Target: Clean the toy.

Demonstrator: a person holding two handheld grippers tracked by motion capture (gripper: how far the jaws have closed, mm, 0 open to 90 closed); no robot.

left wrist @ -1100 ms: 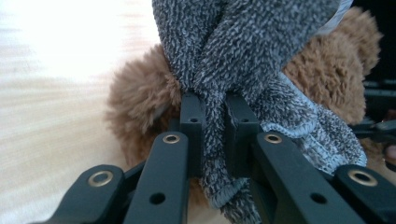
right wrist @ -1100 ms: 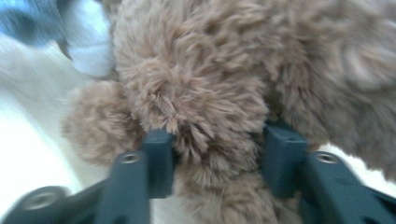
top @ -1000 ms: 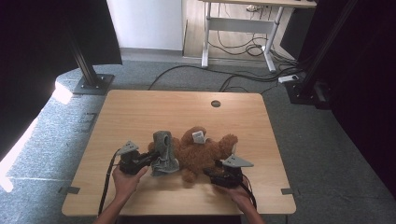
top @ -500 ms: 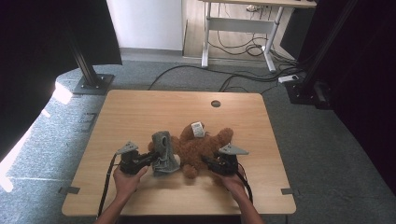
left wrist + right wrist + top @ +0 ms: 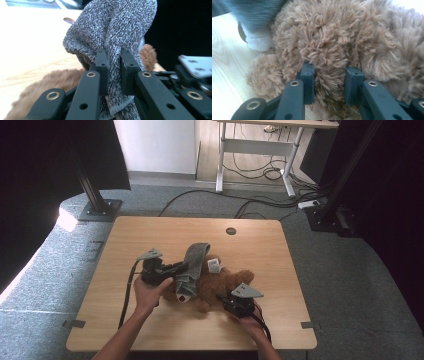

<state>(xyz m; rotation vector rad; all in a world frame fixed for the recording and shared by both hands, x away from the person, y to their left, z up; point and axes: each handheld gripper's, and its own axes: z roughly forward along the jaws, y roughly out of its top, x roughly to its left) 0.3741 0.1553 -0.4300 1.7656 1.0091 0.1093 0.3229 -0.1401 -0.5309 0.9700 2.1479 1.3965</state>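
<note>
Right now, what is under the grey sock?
The grey sock, pinched by the left hand-held gripper, lies over the brown teddy bear. The bear's part beneath the sock is covered.

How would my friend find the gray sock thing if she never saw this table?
Look at the wooden table and find the brown teddy bear lying near its front middle. The sock is draped over the bear's left side, pinched by the left gripper. It is the only gray knitted thing there, speckled, with a white end, beside fluffy brown fur.
</note>
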